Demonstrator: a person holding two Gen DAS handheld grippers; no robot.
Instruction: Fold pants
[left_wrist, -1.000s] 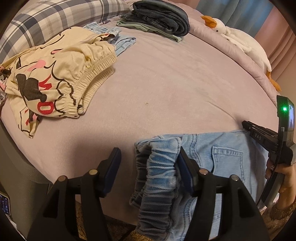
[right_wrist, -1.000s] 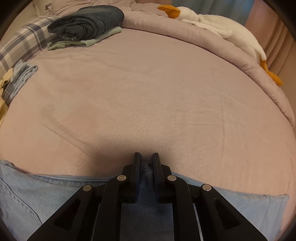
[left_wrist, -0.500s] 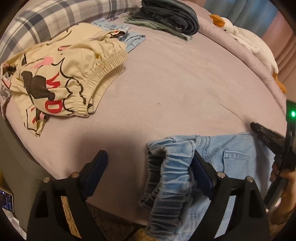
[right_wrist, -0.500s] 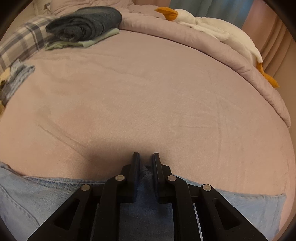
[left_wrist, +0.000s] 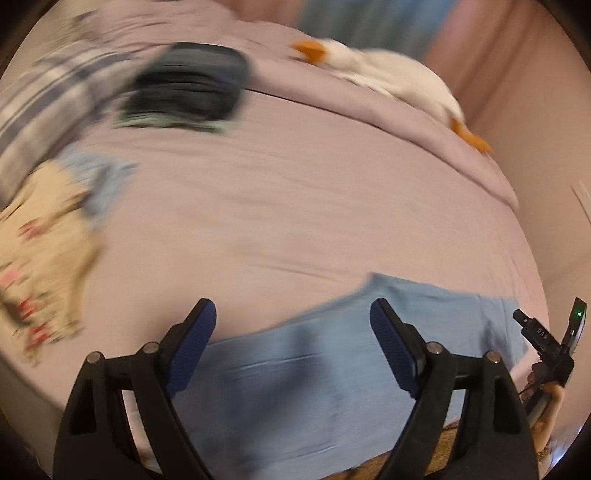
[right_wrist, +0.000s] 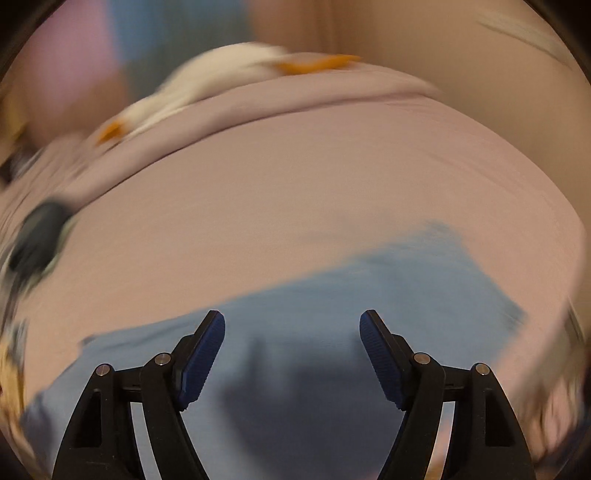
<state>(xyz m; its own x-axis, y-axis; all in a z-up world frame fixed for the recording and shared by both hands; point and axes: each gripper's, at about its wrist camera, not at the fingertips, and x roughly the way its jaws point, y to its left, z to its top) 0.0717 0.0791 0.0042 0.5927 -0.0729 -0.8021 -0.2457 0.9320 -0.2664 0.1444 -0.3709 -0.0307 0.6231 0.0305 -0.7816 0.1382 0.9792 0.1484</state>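
Observation:
The light blue jeans (left_wrist: 314, 362) lie flat on the lilac bed (left_wrist: 295, 192) along its near edge. My left gripper (left_wrist: 291, 306) hovers above them; its jaws stand wide and are closing a little, and neither pad touches the denim. In the blurred right wrist view the jeans (right_wrist: 406, 280) stretch from lower left to right. My right gripper (right_wrist: 291, 315) is over them with its jaws opening wide and only the cloth lying below the gap. At the far right of the left wrist view, a hand (left_wrist: 543, 380) carries the right gripper.
At the back left of the bed sits a stack of folded dark clothes (left_wrist: 188, 85) beside a plaid pillow (left_wrist: 44, 107). Cream printed shorts (left_wrist: 40, 236) and a pale blue garment (left_wrist: 96, 177) lie at the left. A white plush goose (left_wrist: 380, 74) rests along the far edge.
The right gripper, shut on the denim before, has let go, opened and swung away with a roll. The left gripper has lifted off the bunched waistband and moved right. The jeans now lie flat.

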